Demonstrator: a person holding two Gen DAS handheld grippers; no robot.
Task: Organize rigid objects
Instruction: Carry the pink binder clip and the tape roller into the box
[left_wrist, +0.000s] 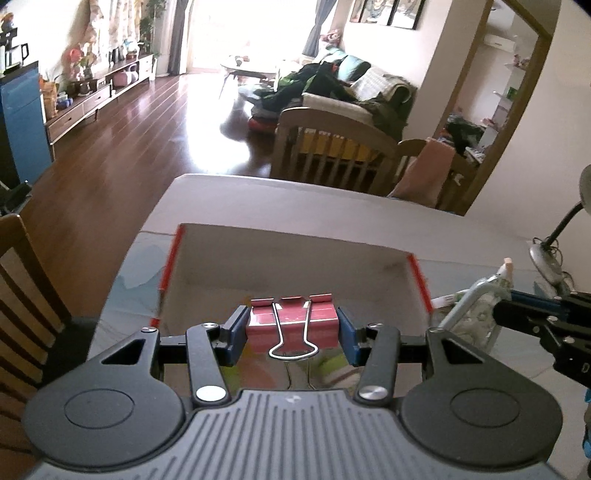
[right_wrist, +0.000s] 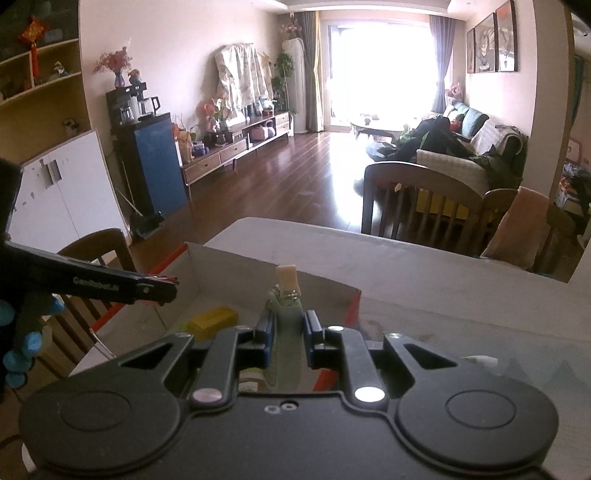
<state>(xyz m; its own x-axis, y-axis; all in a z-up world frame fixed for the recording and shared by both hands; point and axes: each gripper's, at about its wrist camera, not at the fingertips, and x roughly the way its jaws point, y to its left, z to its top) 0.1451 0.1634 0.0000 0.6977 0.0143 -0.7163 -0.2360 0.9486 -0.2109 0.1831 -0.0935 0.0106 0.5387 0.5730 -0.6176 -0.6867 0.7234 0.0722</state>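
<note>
1. The left gripper clamps one red binder clip between its two blue pads, held above the near edge of one open box.
2. The right gripper is squeezed tight on one pale green bottle with a tan cap, also over the box.
3. One yellow block lies inside the box.
4. The box sits on one table.
</note>
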